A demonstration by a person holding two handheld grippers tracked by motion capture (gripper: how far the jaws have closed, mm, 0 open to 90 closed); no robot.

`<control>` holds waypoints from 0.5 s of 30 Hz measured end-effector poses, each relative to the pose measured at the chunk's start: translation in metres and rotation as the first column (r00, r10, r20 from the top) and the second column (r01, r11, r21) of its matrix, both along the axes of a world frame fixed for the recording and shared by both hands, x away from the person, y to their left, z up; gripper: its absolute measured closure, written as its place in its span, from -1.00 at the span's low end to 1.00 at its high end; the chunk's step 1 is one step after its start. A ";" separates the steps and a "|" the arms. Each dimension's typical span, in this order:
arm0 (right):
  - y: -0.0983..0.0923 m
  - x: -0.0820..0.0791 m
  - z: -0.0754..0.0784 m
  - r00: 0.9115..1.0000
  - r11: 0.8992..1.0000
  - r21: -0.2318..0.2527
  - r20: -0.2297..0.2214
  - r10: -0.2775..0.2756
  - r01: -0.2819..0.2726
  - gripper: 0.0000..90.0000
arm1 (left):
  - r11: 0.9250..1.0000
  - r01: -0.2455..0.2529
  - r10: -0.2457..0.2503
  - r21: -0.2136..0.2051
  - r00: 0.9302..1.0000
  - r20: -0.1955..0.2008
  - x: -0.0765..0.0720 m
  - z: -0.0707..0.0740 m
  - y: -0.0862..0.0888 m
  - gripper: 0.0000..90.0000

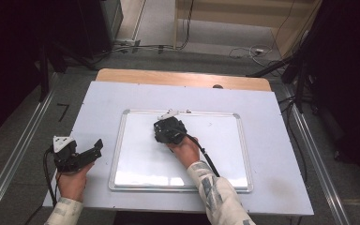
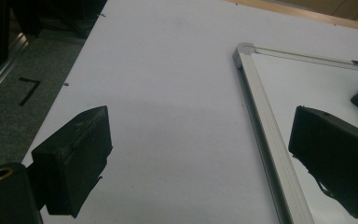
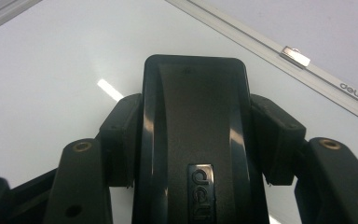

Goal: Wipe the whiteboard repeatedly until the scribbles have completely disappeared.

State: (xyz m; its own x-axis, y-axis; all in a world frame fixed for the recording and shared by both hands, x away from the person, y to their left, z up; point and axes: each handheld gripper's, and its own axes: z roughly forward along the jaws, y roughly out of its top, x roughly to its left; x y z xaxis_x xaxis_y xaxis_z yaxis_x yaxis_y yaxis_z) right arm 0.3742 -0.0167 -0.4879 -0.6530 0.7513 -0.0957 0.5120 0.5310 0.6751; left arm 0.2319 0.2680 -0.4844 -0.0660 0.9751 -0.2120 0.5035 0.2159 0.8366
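While the left gripper (image 1: 91, 151) jaws stand spread, the right gripper (image 3: 196, 140) jaws pinch the eraser (image 3: 196, 121).

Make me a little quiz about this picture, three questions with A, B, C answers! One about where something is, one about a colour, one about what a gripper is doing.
1. Where is the black eraser?
A. On the whiteboard
B. On the floor
C. On the bare table beside the board

2. What colour is the eraser?
A. Red
B. Black
C. Yellow

3. What is the left gripper doing?
A. Squeezing the eraser
B. Holding a pen
C. Open, holding nothing

Answers:
1. A, the right gripper holds it against the white board surface.
2. B, its glossy body is black.
3. C, its jaws stand apart over the table with nothing between them.
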 end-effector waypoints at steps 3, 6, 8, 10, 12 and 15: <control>-0.004 0.002 0.000 1.000 1.000 -0.005 -0.003 -0.011 0.011 -0.12 | 1.000 -0.006 0.006 -0.003 1.000 0.001 -0.001 0.000 0.001 -0.86; -0.010 0.005 0.001 0.999 0.999 -0.003 -0.006 -0.032 0.032 -0.12 | 1.000 -0.006 0.006 -0.002 1.000 -0.001 -0.001 0.000 0.001 -0.86; -0.015 0.007 0.001 0.999 0.999 -0.007 -0.008 -0.046 0.046 -0.12 | 1.000 -0.006 0.006 -0.001 1.000 -0.001 -0.002 0.000 0.001 -0.86; -0.019 0.009 0.001 0.999 0.999 -0.007 -0.006 -0.052 0.052 -0.12 | 1.000 -0.007 0.007 -0.001 1.000 -0.001 -0.002 0.000 0.001 -0.86; -0.022 0.011 0.001 0.998 0.998 -0.008 -0.008 -0.059 0.059 -0.12 | 1.000 -0.007 0.007 -0.001 1.000 -0.001 -0.002 0.000 0.001 -0.86; -0.026 0.012 0.001 0.997 0.997 -0.003 -0.009 -0.075 0.075 -0.12 | 1.000 -0.007 0.007 -0.002 1.000 -0.002 -0.002 0.000 0.001 -0.86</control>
